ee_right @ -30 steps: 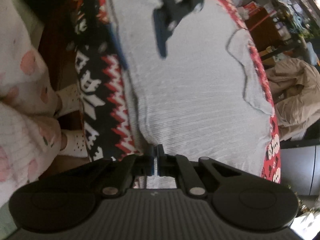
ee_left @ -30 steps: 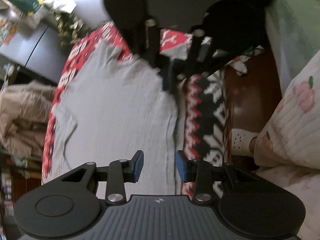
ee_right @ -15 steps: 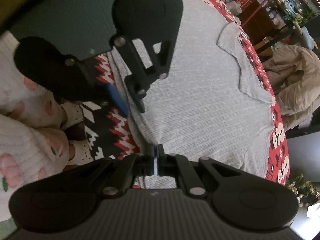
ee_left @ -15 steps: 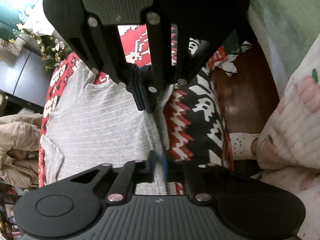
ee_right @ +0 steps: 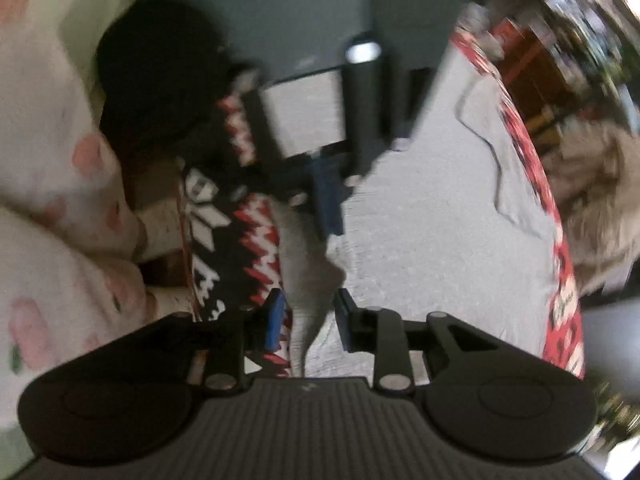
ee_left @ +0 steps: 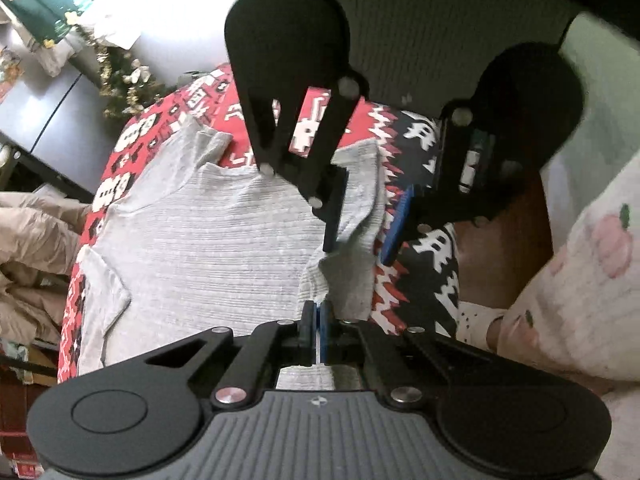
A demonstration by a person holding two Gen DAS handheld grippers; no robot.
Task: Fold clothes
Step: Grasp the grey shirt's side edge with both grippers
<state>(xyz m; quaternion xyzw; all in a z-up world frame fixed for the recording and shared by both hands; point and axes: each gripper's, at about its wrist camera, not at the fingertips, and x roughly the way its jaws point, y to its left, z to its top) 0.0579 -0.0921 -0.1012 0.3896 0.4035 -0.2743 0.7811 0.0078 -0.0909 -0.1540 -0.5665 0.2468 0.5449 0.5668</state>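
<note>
A grey ribbed shirt (ee_left: 208,248) lies spread on a table covered by a red, black and white patterned cloth (ee_left: 432,248). My left gripper (ee_left: 318,326) is shut on the shirt's near edge, where the fabric rises in a small fold. In the right wrist view that shirt (ee_right: 432,240) fills the right half, and my right gripper (ee_right: 310,320) has its jaws opening, with a ridge of grey fabric standing loose between the pads. The two grippers face each other closely: the right gripper (ee_left: 366,232) shows in the left wrist view, the left gripper (ee_right: 328,216) in the right wrist view.
A person in pale clothing with pink prints (ee_left: 580,280) and a white shoe (ee_left: 476,320) stands at the table's edge over brown floor. A beige heap of cloth (ee_left: 28,240) lies beyond the far side. A small tinsel tree (ee_left: 124,84) and a dark cabinet (ee_left: 48,120) stand behind.
The left gripper's jaws closed on the shirt's edge. The right gripper, shut on the fabric before, has parted its jaws. The two grippers drew close together.
</note>
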